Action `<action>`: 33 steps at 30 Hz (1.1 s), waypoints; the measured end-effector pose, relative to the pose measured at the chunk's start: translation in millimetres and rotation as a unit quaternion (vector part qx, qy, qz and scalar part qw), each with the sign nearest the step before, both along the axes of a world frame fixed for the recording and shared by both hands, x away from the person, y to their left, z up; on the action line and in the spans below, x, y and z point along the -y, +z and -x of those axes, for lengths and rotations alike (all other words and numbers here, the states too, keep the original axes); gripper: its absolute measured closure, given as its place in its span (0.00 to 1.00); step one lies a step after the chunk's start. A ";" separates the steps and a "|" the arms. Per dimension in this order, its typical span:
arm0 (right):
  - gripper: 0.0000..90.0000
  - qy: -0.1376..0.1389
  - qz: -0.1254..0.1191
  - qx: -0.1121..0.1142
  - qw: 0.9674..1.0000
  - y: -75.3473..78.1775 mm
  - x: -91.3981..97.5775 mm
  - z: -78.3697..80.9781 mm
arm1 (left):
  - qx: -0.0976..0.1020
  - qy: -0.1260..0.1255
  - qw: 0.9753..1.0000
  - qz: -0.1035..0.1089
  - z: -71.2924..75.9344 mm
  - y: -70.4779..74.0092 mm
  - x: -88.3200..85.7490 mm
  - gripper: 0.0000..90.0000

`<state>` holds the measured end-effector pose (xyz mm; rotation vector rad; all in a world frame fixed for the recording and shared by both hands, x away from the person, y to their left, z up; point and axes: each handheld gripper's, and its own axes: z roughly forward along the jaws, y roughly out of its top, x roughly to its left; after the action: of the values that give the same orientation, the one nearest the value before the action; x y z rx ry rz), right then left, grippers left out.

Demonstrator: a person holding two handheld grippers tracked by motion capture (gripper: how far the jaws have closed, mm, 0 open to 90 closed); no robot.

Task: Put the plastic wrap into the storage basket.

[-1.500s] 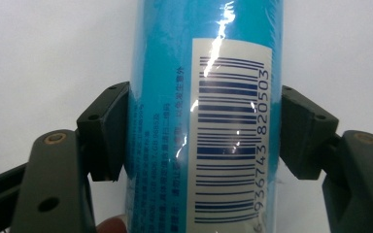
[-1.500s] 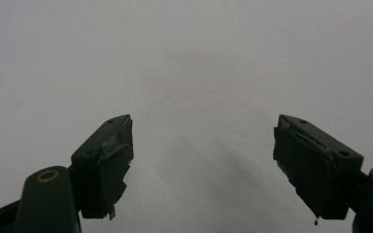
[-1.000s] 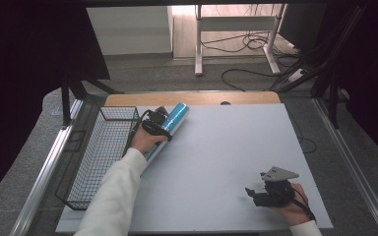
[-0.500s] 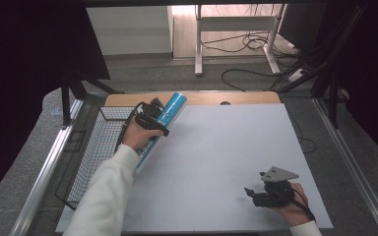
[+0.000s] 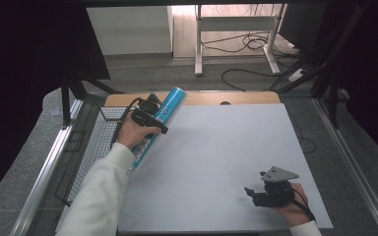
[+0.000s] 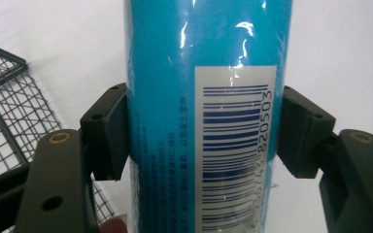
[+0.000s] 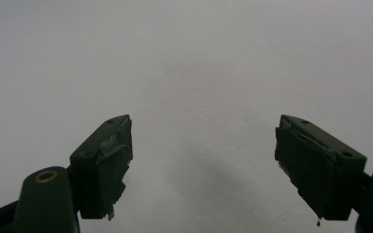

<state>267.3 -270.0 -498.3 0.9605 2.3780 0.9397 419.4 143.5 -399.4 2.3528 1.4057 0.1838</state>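
Observation:
A long blue cylindrical package [image 5: 169,105] wrapped in glossy film, with a barcode label [image 6: 233,145], is held in the air above the table's left side. My left gripper [image 5: 150,117] is shut on it, both pads pressing its sides in the left gripper view, where the package [image 6: 175,97] runs upright between the jaws. The package tilts, its far end pointing up and away. Near the front right of the white table [image 5: 226,147] rests my right gripper [image 5: 256,195], open, with bare white surface between its jaws in the right gripper view [image 7: 201,160].
A black wire basket [image 5: 91,152] stands along the table's left edge, just beside and below the held package; its mesh [image 6: 9,111] also appears in the left gripper view. A wooden strip [image 5: 236,97] borders the far edge. Cables lie on the floor beyond.
My left gripper has lifted the blue package off the table and carried it up and slightly away, tilting it more. The right gripper has stayed where it was.

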 end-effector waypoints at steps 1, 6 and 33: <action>0.24 0.000 0.000 0.000 1.000 0.2 0.1 0.0 | 0.001 0.003 1.000 0.002 1.1 1.9 -1.2 0.35; 0.24 -0.001 -0.001 0.000 1.000 0.0 0.6 -0.5 | 0.011 0.004 1.000 -0.006 6.0 10.9 -5.3 0.35; 0.24 -0.002 0.004 0.004 1.000 1.5 -2.9 1.7 | 0.024 0.040 0.999 -0.015 34.9 48.1 -65.0 0.35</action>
<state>265.6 -267.1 -496.9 0.9577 2.3709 0.9307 384.5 208.5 -351.3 2.3017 1.4865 0.2836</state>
